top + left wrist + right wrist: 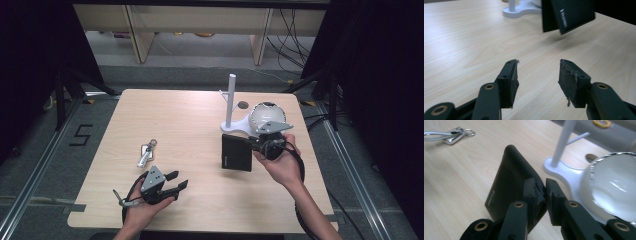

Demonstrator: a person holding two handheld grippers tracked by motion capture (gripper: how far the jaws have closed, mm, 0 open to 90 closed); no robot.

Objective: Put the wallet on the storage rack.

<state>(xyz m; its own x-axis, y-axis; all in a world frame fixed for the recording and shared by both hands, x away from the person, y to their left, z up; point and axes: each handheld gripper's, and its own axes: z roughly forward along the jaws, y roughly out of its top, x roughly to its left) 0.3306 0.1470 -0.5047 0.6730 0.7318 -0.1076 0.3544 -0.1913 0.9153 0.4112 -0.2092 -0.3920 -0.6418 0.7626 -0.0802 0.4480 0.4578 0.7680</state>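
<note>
One small silver imprint on the black wallet (506,187) seems illegible.

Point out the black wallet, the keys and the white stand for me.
black wallet (236,152), high view, flat cover.
keys (146,153), high view, silver fob.
white stand (230,100), high view, upright post.
</note>
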